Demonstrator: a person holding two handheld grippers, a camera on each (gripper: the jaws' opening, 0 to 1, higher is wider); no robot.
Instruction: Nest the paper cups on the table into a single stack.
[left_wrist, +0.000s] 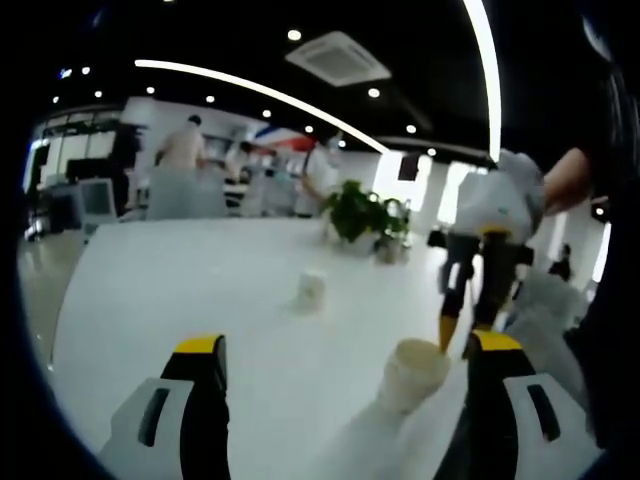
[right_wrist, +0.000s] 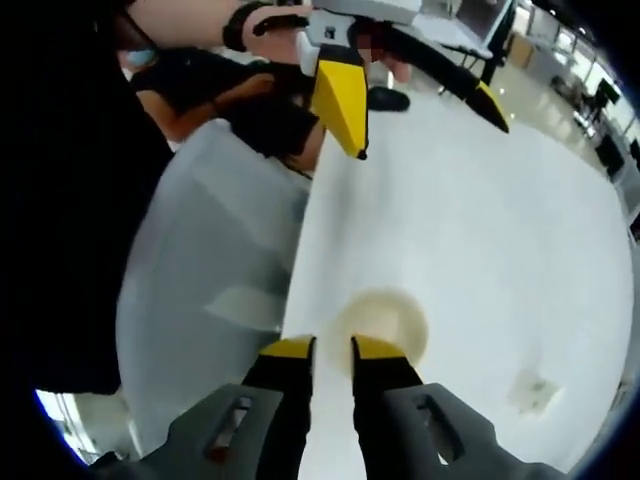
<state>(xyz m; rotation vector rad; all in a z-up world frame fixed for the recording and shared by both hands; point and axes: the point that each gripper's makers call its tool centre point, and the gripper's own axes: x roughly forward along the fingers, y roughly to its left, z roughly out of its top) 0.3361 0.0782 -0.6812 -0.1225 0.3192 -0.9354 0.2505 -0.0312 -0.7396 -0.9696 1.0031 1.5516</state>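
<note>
two paper cups (left_wrist: 311, 290) (left_wrist: 412, 372), one potted plant (left_wrist: 360, 214), one table (left_wrist: 180, 290)

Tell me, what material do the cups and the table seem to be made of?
The near cup and the far cup look like matte off-white paper: thin walls, a rolled rim, no shine. The table looks like smooth white laminate, faintly glossy with soft reflections; the exact material is uncertain.

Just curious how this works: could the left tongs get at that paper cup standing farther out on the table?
Probably yes. The left tongs are open, and the white table between them and the far paper cup is bare. The nearer cup, under the right tongs, sits off to the side.
</note>
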